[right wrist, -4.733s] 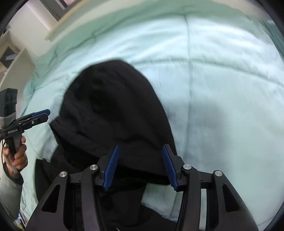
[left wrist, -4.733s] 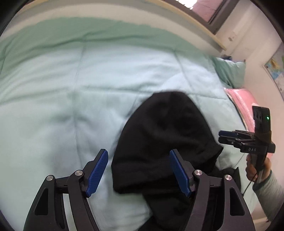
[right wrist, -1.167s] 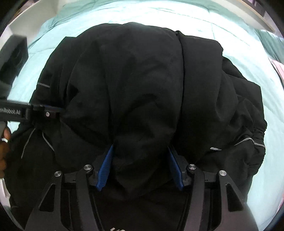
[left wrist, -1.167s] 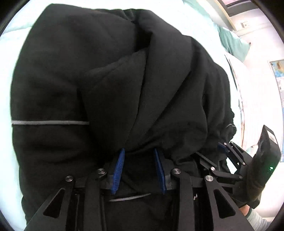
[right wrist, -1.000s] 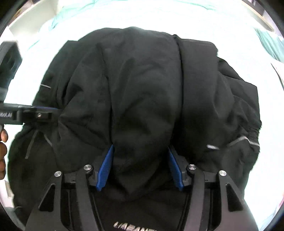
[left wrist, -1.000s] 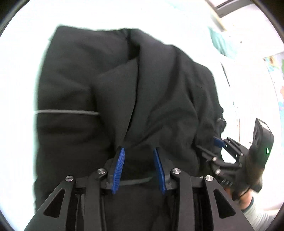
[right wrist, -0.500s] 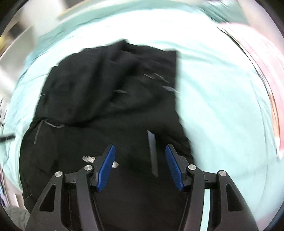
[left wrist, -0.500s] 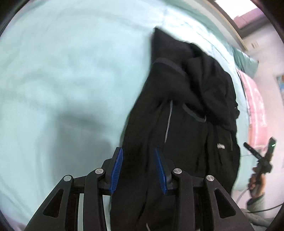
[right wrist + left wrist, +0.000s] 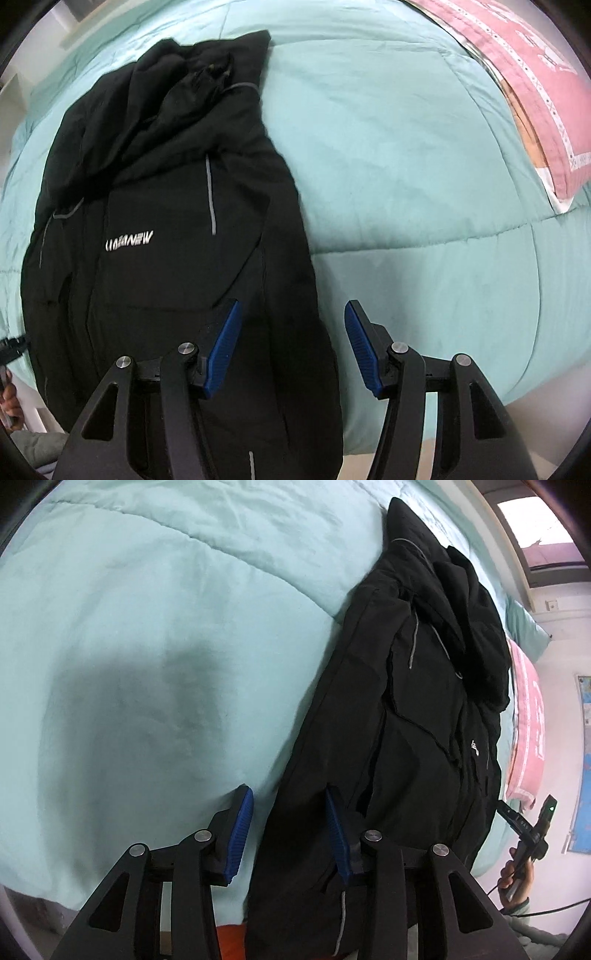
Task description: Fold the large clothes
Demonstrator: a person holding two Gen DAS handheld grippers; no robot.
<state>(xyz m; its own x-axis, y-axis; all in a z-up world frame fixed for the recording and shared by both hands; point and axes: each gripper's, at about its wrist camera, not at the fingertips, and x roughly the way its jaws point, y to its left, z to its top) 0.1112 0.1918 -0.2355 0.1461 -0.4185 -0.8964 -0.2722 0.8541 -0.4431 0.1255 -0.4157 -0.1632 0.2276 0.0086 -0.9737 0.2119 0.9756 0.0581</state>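
Note:
A black jacket (image 9: 406,720) with grey trim and a white chest logo lies stretched lengthwise on the mint comforter (image 9: 147,646), its hood bunched at the far end. My left gripper (image 9: 289,829) straddles the jacket's left edge. Its jaws are opening, with one pad over comforter and one over cloth, and neither presses. In the right wrist view the jacket (image 9: 166,277) fills the left half. My right gripper (image 9: 293,349) stands open over its right edge, and comforter (image 9: 424,184) shows between the cloth and the right pad.
A pink pillow (image 9: 535,74) lies at the head of the bed, beside a green pillow (image 9: 524,624). The jacket's hem hangs over the near bed edge. A hand (image 9: 517,878) holds the right gripper's handle beyond the jacket. A window (image 9: 546,524) and wall map (image 9: 585,775) lie behind.
A second ago both grippers clamped thick folds of the bunched jacket. Now the jacket lies spread flat, the grippers have swung apart to its two side edges, and the left jaws stand wider.

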